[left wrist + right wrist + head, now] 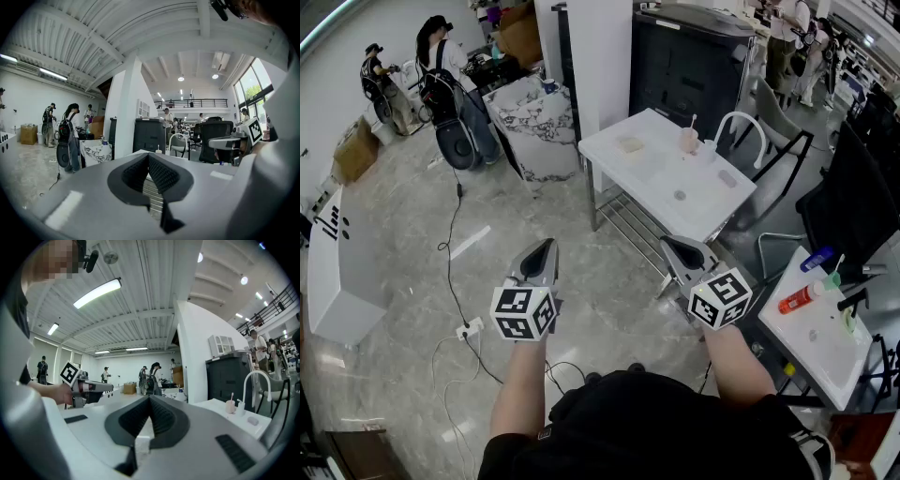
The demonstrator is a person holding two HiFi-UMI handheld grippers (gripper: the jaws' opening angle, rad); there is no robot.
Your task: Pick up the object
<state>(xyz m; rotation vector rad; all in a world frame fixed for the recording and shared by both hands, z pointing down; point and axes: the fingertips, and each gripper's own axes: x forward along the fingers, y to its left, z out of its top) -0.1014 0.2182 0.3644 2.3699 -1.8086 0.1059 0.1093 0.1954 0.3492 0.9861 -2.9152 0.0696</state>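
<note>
Both grippers are held in the air above the floor, in front of a white table (623, 164). On that table stand a pink cup with a stick in it (689, 141), a small white bottle (709, 147) and a few small flat things. My left gripper (548, 244) is shut, with its pads together and nothing between them (148, 157). My right gripper (667, 240) is shut and empty too (150, 399). It points toward the table; the pink cup (230, 406) shows at the right of its view, well beyond its tips.
A second white table (839, 361) at the right holds a red bottle (797, 298), a blue bottle (816, 260) and a green-handled item. Black chairs (853, 202), a dark cabinet (684, 66), a marble block (534, 127), floor cables (450, 244) and people at the back left surround the spot.
</note>
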